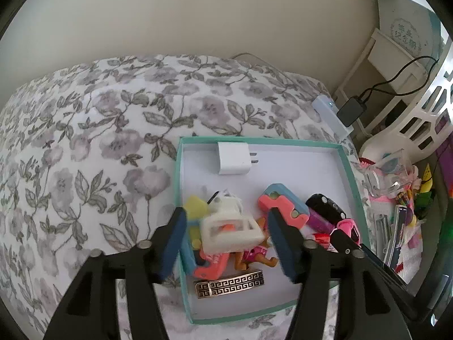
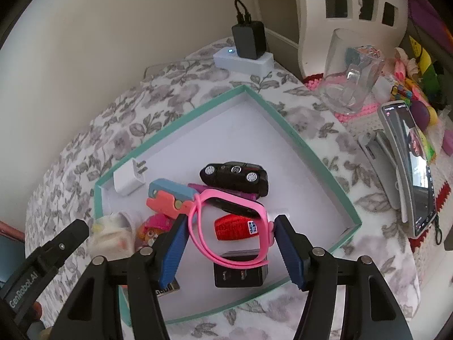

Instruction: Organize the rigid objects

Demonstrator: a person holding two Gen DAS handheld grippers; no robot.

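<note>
Jaws apart, flanking pink watch (image 2: 235, 226).

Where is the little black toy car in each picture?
Left wrist view: the black toy car lies by the right wall of the teal box, just beyond the right blue fingertip.
Right wrist view: the black toy car sits mid-box, behind the pink watch.
Shared landmark: the white charger plug by the box's wall.
</note>
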